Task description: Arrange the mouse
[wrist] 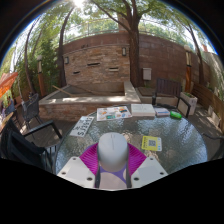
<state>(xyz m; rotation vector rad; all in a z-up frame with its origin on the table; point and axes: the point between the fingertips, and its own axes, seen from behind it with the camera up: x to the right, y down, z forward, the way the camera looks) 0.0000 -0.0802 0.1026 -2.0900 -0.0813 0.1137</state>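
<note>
A light grey computer mouse (112, 150) sits between my gripper's (112, 163) two fingers, its rounded back pointing away from me. The magenta pads (92, 157) press against both of its sides, so the fingers are shut on it. The mouse is held above a round glass table (180, 140). The mouse's underside and rear end are hidden between the fingers.
On the table beyond the mouse lie a yellow card (151, 143), papers and magazines (113, 114), a patterned sheet (82, 125) and a green object (176, 115). Dark chairs (35, 125) stand at the left, more chairs (188, 102) at the right. A brick wall (100, 62) and trees are behind.
</note>
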